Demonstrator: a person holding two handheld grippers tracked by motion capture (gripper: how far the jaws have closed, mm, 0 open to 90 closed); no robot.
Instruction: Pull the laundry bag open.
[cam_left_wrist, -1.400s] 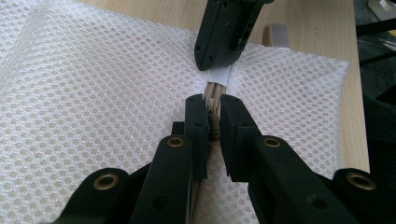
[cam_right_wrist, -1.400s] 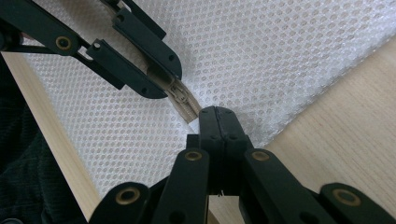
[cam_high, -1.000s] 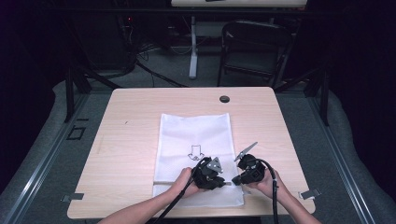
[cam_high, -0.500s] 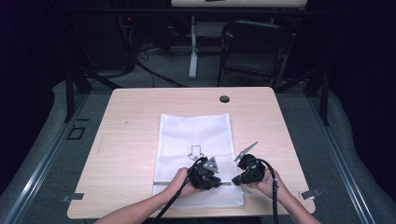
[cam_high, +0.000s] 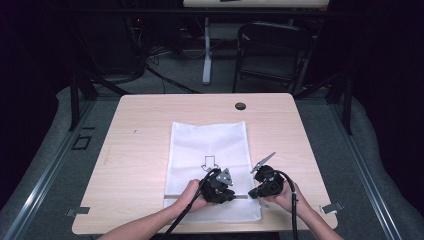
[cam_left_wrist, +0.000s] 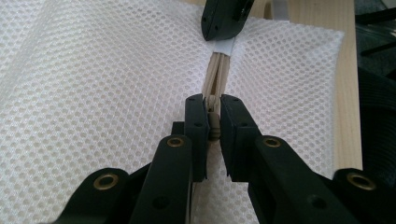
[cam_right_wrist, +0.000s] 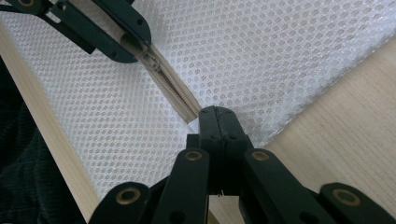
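Observation:
A white mesh bag (cam_high: 210, 142) with a printed arrow lies flat on the wooden table (cam_high: 140, 130). A beige zipper (cam_left_wrist: 217, 74) runs along its near end. My left gripper (cam_left_wrist: 213, 100) is shut on the zipper's pull (cam_left_wrist: 214, 125), with the jaws pinching it from both sides. In the high view the left gripper (cam_high: 233, 195) points right, toward my right gripper (cam_high: 251, 194). The right gripper (cam_right_wrist: 215, 112) is shut on the white tab at the zipper's end, by the bag's right edge. The zipper (cam_right_wrist: 175, 91) stretches between the two grippers.
A dark round grommet (cam_high: 240, 106) sits in the table's far edge. A black chair (cam_high: 272, 50) and a desk leg stand behind the table. Bare wood lies to the left of the bag and beyond it.
My left gripper has shifted slightly to the left with the zipper pull in its jaws. The right gripper has stayed in place.

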